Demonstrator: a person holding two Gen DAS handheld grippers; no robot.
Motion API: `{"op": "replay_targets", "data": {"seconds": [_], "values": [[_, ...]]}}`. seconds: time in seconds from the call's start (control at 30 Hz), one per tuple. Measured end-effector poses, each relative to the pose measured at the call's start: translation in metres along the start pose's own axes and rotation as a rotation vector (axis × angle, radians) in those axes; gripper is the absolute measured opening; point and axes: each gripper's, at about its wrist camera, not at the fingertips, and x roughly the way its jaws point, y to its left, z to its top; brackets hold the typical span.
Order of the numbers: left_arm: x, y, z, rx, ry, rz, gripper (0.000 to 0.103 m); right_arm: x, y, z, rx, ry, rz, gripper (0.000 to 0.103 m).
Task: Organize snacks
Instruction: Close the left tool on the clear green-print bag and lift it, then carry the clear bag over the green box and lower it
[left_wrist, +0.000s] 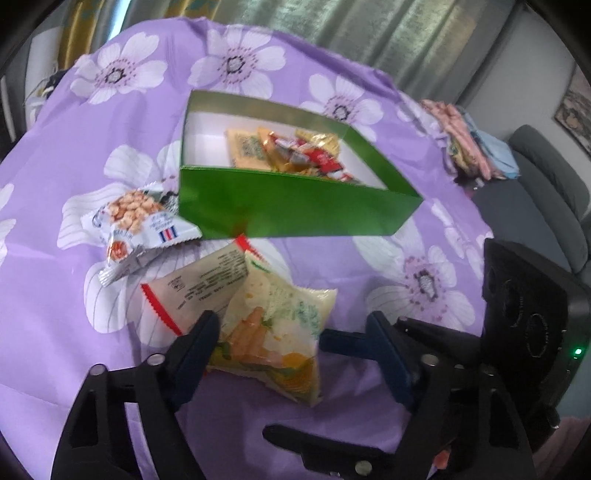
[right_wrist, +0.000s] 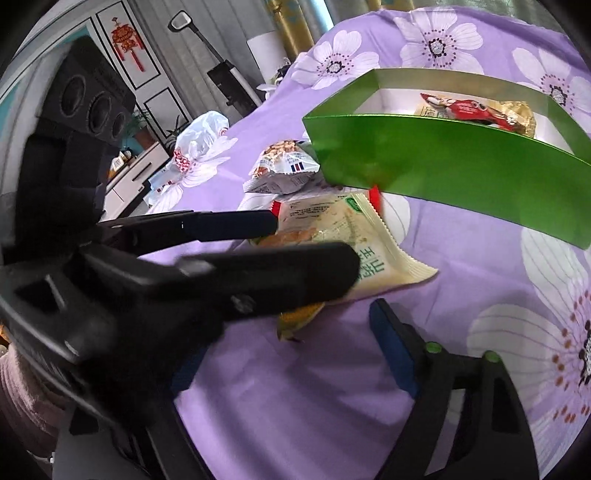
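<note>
A green box (left_wrist: 295, 210) with several snack packets (left_wrist: 295, 151) inside sits on the purple flowered cloth. In front of it lie a white peanut packet (left_wrist: 138, 225), a cream packet with red edges (left_wrist: 195, 284) and a yellow-cream snack packet (left_wrist: 280, 332). My left gripper (left_wrist: 291, 332) is open, its fingers on either side of the yellow-cream packet. In the right wrist view the left gripper's fingers (right_wrist: 258, 280) straddle that packet (right_wrist: 369, 251) in front of the green box (right_wrist: 461, 173). My right gripper (right_wrist: 288, 354) is open and empty just behind it; its left finger is hidden.
A stack of folded cloths (left_wrist: 472, 144) lies at the table's far right edge beside a grey sofa (left_wrist: 546, 192). A white plastic bag (right_wrist: 199, 140) sits at the far left edge of the cloth. Speakers (right_wrist: 92, 107) and a cabinet stand beyond.
</note>
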Motion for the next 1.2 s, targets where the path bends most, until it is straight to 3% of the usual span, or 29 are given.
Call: {"op": "replay_targets", "data": {"seconds": [0.1,0.23,0.37,0.5,0.7,1.2], "values": [[0.005,0.008,-0.002,-0.045,0.033,-0.015,0.059,0.003,-0.002,0.003,0.005,0.009,-0.007,0.067],[0.006,0.005,-0.006,-0.04,0.051,-0.021,0.058,0.004,-0.002,0.003,-0.008,0.02,-0.016,0.057],[0.01,0.001,-0.012,-0.039,0.068,-0.029,0.051,0.003,-0.007,0.003,-0.018,0.022,-0.038,0.038],[0.007,0.0,-0.013,-0.06,0.065,-0.037,0.048,-0.002,-0.007,0.0,-0.029,0.013,-0.032,0.03],[0.0,-0.015,-0.014,-0.051,0.051,-0.054,0.044,-0.017,-0.005,-0.006,-0.048,-0.014,-0.023,0.024],[-0.019,-0.065,0.013,0.078,-0.031,-0.071,0.044,-0.072,-0.007,0.001,-0.051,-0.163,-0.05,0.024]]}}
